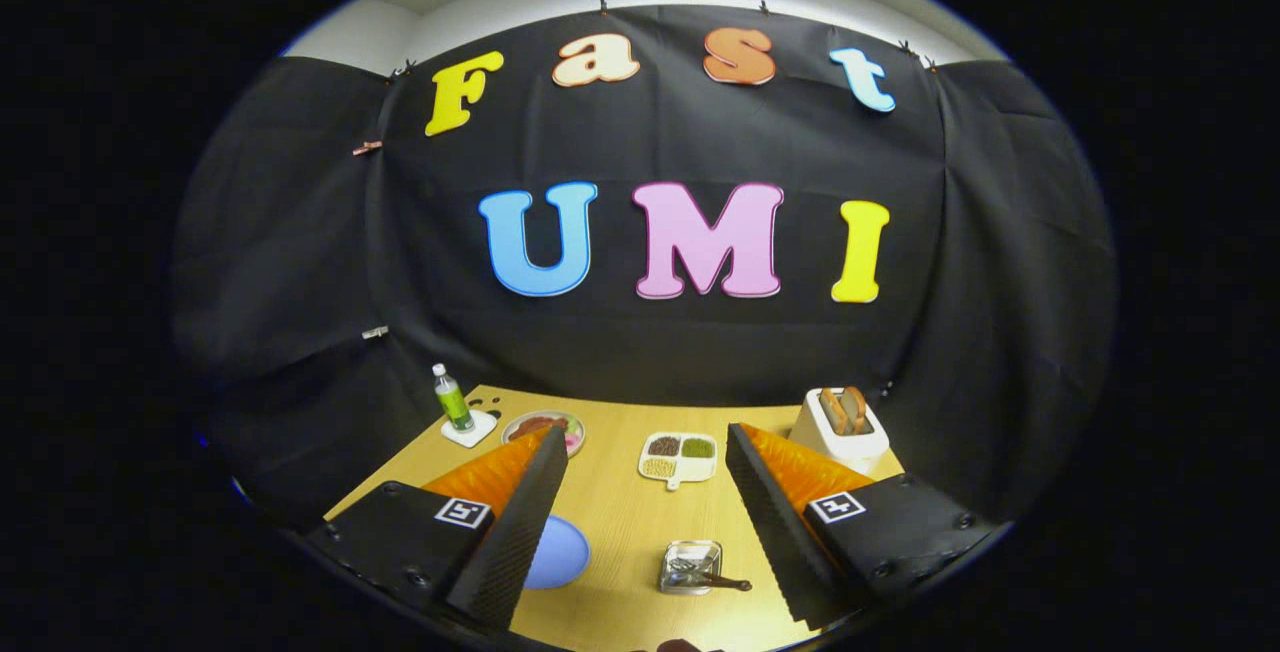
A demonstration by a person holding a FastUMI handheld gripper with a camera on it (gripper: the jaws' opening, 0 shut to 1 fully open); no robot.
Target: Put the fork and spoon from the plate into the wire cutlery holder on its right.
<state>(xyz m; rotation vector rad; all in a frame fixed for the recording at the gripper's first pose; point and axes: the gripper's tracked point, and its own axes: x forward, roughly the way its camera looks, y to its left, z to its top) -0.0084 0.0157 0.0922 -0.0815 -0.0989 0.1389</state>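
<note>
The gripper [645,452] hangs above the wooden table [620,522], fingers spread wide, grasping nothing and touching nothing. Between them, toward six o'clock, stands the wire cutlery holder [690,566] with utensils seemingly already in it. At its nine o'clock lies the blue plate [560,552], its visible part bare. I judge the task is nearly finished or just done; next, confirm nothing remains.

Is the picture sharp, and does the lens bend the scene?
Gripper view: strong fisheye bending, so the table edges curve; the centre is fairly sharp, lighting dim but even; the wire cutlery holder gleams slightly between the open claw fingers.
</note>
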